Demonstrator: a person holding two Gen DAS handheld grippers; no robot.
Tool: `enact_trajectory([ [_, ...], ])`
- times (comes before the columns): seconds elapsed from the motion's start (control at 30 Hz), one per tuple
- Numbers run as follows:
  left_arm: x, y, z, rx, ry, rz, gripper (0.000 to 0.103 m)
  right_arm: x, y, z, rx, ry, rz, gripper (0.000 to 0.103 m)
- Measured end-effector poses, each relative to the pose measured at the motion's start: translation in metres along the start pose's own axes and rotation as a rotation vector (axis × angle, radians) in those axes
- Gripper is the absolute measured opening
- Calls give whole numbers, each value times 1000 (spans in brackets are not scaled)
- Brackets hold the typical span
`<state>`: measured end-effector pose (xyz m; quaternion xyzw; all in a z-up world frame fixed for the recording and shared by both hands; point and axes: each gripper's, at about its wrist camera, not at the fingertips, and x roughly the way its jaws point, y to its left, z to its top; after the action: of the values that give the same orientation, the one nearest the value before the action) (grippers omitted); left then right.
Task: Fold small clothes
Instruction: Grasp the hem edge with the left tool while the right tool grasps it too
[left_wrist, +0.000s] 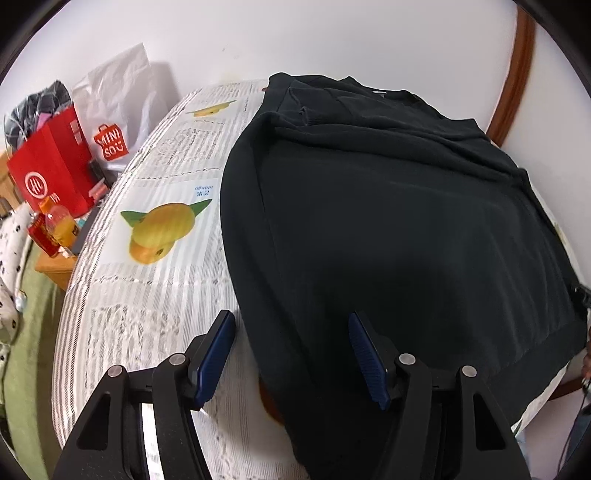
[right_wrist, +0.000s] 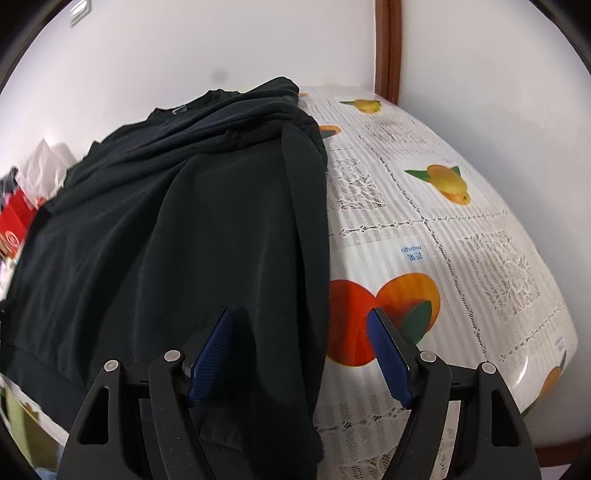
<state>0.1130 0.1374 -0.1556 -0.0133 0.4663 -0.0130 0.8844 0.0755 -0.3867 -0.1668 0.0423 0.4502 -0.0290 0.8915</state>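
A big table (left_wrist: 147, 295) fills most of both views. It has a white cloth with grey stripes, lacy squares and fruit pictures. A yellow mango picture (left_wrist: 162, 232) shows in the left view. A red and orange fruit picture (right_wrist: 380, 317) shows in the right view.

A black top (left_wrist: 388, 229) lies spread on the table. It covers the middle, from the near edge to the far edge by the white wall (left_wrist: 332, 37). Its sleeves are folded in over the upper part, and that part is wrinkly. The lower part lies smooth. Its left side edge runs down beside the mango picture. Its right side edge runs down next to the red and orange fruit.

A brown wooden post (right_wrist: 388, 48) stands at the wall behind the table.

Off the left side of the table sit a red bag (left_wrist: 51, 173), a white bag (left_wrist: 114, 110) with a red logo, and a small bottle (left_wrist: 61, 221) of orange drink.

The left claw (left_wrist: 291, 354) is open with nothing in it. Its jaws stand over the left edge of the top near the bottom hem, one over the cloth, one over the black.

The right claw (right_wrist: 301, 354) is open too and holds nothing. Its jaws stand over the right edge of the top, one above the black, one above the fruit picture.
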Motion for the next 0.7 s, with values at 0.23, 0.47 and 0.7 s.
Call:
enact_trajectory([
  [0.23, -6, -6, -11, -4, -49, 29, 54, 1, 14, 3, 1, -52, -7, 48],
  [0.47, -20, -6, -10, -15, -67, 9, 8, -16, 24, 9, -45, -80, 34, 8],
  [0.7, -77, 13, -4, -45, -233, -99, 7, -78, -1, 15, 3, -199, 160, 7],
])
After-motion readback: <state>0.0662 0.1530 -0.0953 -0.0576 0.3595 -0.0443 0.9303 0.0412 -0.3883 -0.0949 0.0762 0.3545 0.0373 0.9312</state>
